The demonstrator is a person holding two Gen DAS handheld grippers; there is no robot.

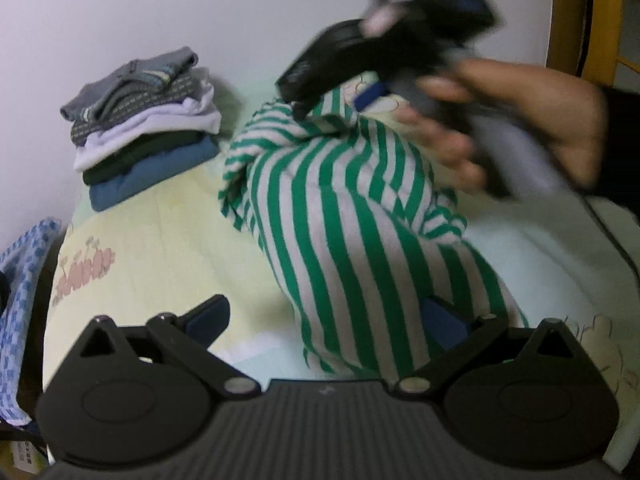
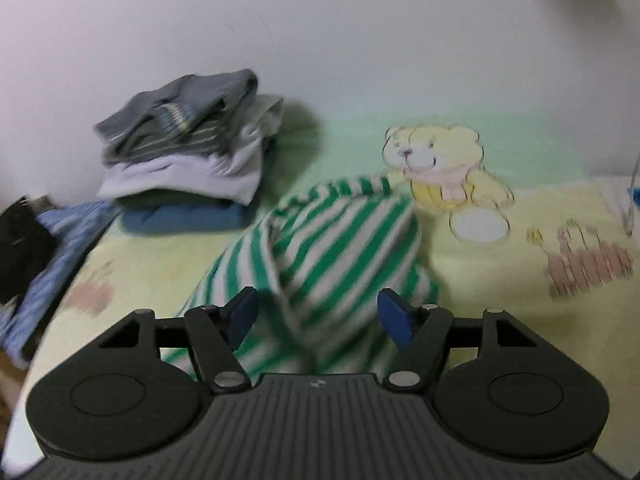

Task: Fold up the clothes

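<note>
A green-and-white striped garment [image 1: 340, 216] lies bunched on the bed. My left gripper [image 1: 324, 320] is open, with the near end of the garment between its blue pads. The right gripper [image 1: 332, 108], held in a hand, is over the far end of the garment, blurred by motion. In the right wrist view the right gripper [image 2: 320, 316] is open, with the striped garment [image 2: 340, 240] lying between and beyond its pads.
A stack of folded clothes [image 1: 144, 120] sits at the back left against the white wall; it also shows in the right wrist view [image 2: 192, 156]. The bed sheet [image 2: 500, 288] is pale yellow-green with a bear print. A blue patterned cloth [image 1: 20, 300] hangs at the bed's left edge.
</note>
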